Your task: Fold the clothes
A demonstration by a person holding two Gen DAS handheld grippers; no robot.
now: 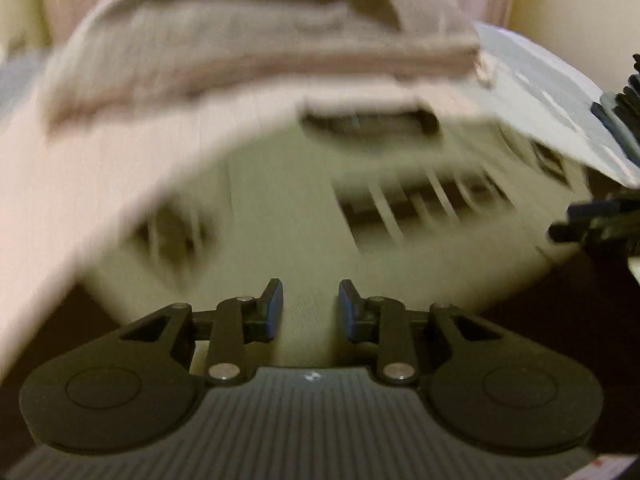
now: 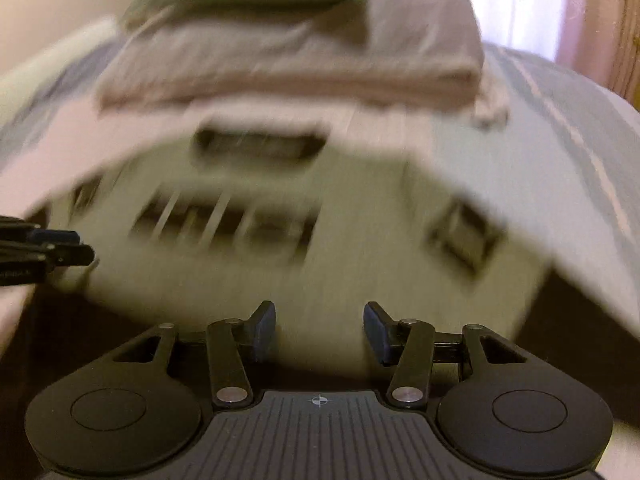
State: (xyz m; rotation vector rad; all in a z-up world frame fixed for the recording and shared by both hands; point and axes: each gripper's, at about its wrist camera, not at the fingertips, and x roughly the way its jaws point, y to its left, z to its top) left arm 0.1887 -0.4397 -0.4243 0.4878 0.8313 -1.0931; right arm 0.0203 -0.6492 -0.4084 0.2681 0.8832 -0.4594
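Left gripper (image 1: 311, 308) and right gripper (image 2: 319, 330): jaws spread, empty, facing basket (image 1: 304, 216). Folded stack (image 1: 256, 48) behind, on bed, clear of work.

Both views are taken from just behind a gripper and are aimed forward along its fingers, low and close to a pale slotted plastic laundry basket (image 1: 304, 240). In the left wrist view the left gripper (image 1: 311, 308) fills the lower edge; the basket (image 2: 320, 248) is seen likewise beyond the right gripper (image 2: 320, 332). The stack of folded grey-brown and green clothes (image 1: 260, 52) above the basket is shared (image 2: 288, 56). Each gripper is glimpsed at the other view's side edge. Both views are motion-blurred.
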